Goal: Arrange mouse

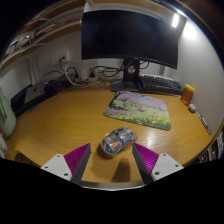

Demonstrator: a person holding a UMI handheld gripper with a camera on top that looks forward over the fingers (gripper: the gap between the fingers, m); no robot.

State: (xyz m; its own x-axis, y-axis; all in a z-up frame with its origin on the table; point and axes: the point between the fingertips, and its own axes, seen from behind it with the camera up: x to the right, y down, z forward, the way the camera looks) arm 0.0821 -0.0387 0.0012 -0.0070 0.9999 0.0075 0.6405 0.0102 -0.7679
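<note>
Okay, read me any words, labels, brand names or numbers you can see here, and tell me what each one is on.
No text can be read in this view.
Monitor: screen dark, no logo legible.
Keyboard: key legends too small to read.
Mouse mat: a printed picture, no words visible.
Mouse, just ahead of the open hand-held gripper: no marking legible.
Orange object by the keyboard: no label legible.
</note>
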